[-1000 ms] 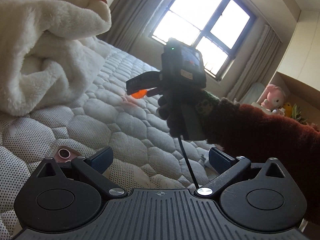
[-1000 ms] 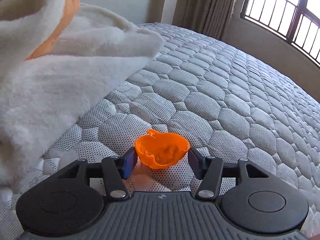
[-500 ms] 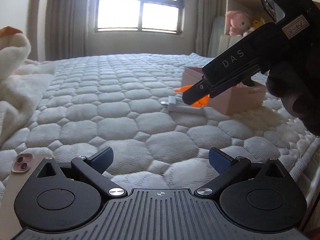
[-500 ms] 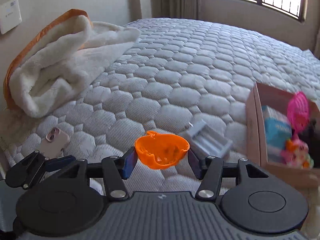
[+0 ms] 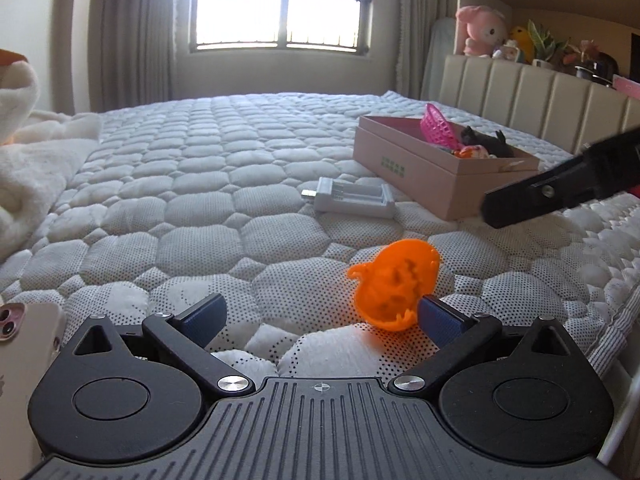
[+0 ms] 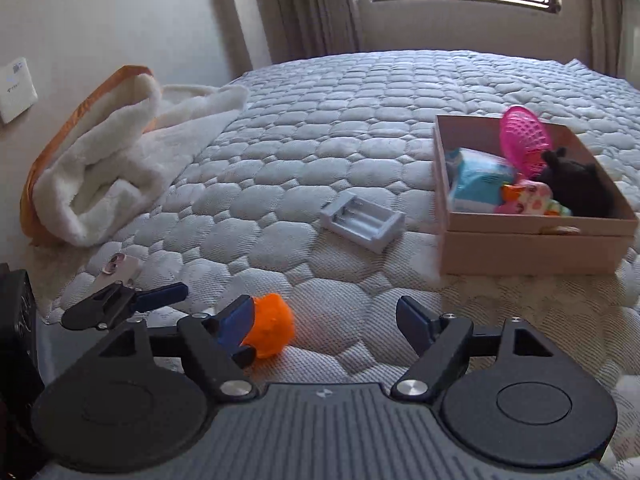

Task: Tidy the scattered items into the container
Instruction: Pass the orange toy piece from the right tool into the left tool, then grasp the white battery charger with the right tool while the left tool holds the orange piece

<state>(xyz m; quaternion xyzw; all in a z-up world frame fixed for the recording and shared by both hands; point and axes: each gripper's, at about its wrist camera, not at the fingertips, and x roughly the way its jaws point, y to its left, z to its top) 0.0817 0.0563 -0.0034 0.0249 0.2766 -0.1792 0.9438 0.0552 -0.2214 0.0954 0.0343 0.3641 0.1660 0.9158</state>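
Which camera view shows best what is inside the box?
The right wrist view: it looks down into the box, showing a pink basket, a blue pack and a black toy. The left wrist view sees the box from the side, so only tops show above the rim.

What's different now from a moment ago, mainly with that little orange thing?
The right tool carried the orange pumpkin toy from beside the white blanket across the mattress toward the pink box. Its jaws are now opening and the toy has slipped out short of the box. The left tool stayed open and empty; the phone and battery charger lie untouched.
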